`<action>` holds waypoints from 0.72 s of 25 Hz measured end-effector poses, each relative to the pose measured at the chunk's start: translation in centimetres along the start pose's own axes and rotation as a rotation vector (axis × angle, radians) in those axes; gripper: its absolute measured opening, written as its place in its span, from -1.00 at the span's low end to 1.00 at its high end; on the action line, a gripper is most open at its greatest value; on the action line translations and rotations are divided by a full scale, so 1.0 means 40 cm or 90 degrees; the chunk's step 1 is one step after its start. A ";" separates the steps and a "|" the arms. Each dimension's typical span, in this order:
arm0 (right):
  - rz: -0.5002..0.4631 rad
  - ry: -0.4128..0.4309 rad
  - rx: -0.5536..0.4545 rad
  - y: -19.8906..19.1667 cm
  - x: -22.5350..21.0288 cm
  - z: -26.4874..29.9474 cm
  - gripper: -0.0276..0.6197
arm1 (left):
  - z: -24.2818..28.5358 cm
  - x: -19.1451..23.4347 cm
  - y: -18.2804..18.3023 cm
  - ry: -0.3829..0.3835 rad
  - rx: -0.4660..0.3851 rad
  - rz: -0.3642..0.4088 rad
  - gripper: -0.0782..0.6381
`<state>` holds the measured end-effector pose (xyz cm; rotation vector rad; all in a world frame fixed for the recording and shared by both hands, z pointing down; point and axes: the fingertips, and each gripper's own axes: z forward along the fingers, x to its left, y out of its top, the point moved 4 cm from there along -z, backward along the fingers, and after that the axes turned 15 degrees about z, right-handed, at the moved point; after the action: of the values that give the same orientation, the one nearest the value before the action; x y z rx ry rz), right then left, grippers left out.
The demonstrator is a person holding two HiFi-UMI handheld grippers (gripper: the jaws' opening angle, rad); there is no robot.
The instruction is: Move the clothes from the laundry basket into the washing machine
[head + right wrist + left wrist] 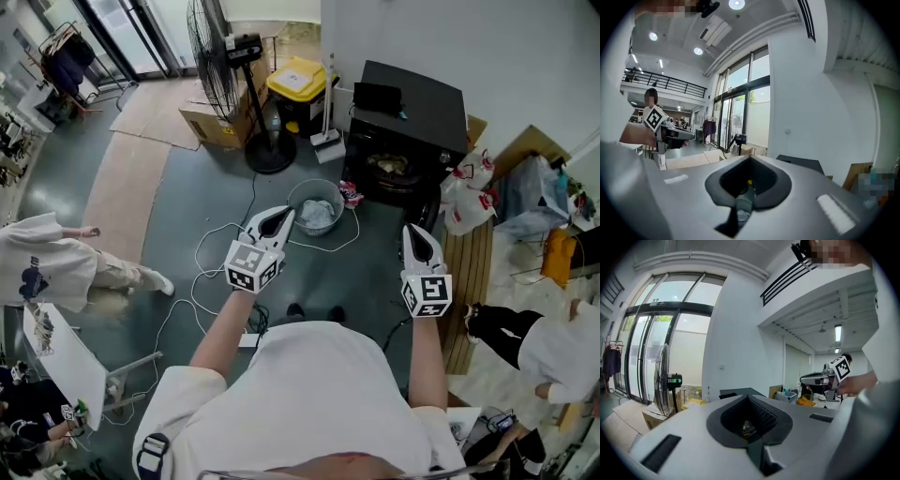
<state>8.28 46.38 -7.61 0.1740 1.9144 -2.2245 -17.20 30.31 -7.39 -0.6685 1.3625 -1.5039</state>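
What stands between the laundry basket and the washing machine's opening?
Nothing visible blocks the way. The laundry basket sits on the floor close to the washing machine, whose front looks open. Only a small red-and-white packet lies on the floor between them, low enough to lift the clothes over.

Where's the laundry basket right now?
In the head view, the round grey laundry basket sits on the floor, centre, just left of the black washing machine, beyond the left gripper.

Black washing machine [412, 112], yellow bin [298, 80], white clothes [317, 214]
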 end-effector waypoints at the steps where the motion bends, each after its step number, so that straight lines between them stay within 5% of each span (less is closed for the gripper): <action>1: 0.001 0.000 0.001 -0.001 -0.004 0.003 -0.88 | 0.003 -0.001 0.000 0.001 0.001 0.000 -0.77; 18: -0.012 0.033 0.020 -0.014 -0.129 0.007 -0.88 | 0.080 -0.086 0.001 0.031 0.031 -0.006 -0.77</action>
<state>13.19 46.58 -5.91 0.2223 1.9148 -2.2849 -13.07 32.06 -6.00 -0.6110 1.3570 -1.5649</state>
